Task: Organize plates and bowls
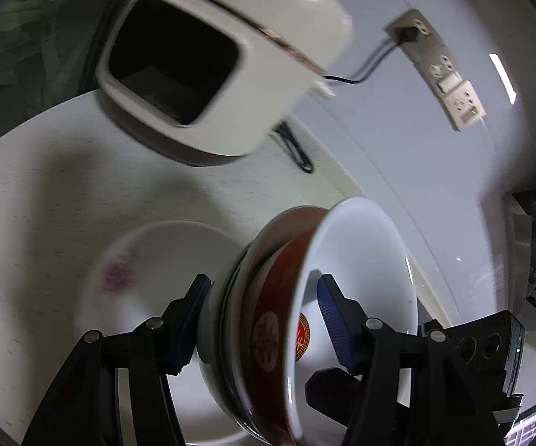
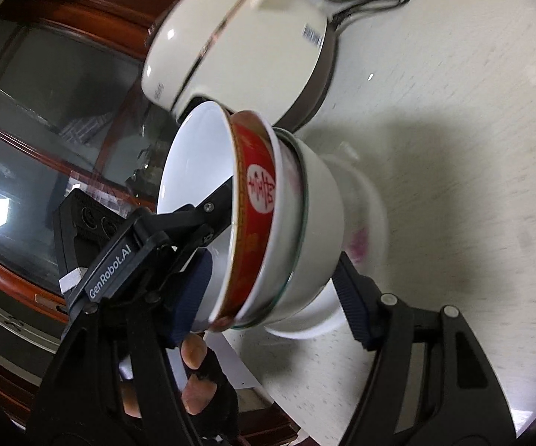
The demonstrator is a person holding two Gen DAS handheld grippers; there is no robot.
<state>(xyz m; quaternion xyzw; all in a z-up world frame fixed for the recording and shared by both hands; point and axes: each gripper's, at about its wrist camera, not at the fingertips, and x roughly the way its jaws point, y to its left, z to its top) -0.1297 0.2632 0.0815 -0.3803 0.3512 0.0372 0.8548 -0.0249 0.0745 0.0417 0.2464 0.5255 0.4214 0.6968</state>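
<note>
what I'm holding: a nested stack of bowls, turned on its side. The red bowl with the white medallion sits innermost, then a white one, a thin glass rim, and a plain white outer bowl.

left gripper: clamped across the whole stack. One blue-padded finger presses on the outer bowl's wall, the other is inside the red bowl's white interior. Looks like a solid pinch.

right gripper: fingers straddle the same stack from the other side. One pad is down by the red bowl's rim, the other behind the outer bowl. Honestly can't tell if they're actually biting or just framing it, since the far pad's contact is hidden.

where the stack is: up off the desk, right over the white plate with the pink flower print. The plate lies flat on the desk, near the cream rice cooker.

step: my guess is carrying the bowls to park them on that plate.

next move: needs rolling the stack back upright so the foot faces down, then lowering onto the plate's middle before letting go.

watch out: everything's blurry, so I'm mid-swing. Tilted like this, the inner bowls could slide out.
</note>
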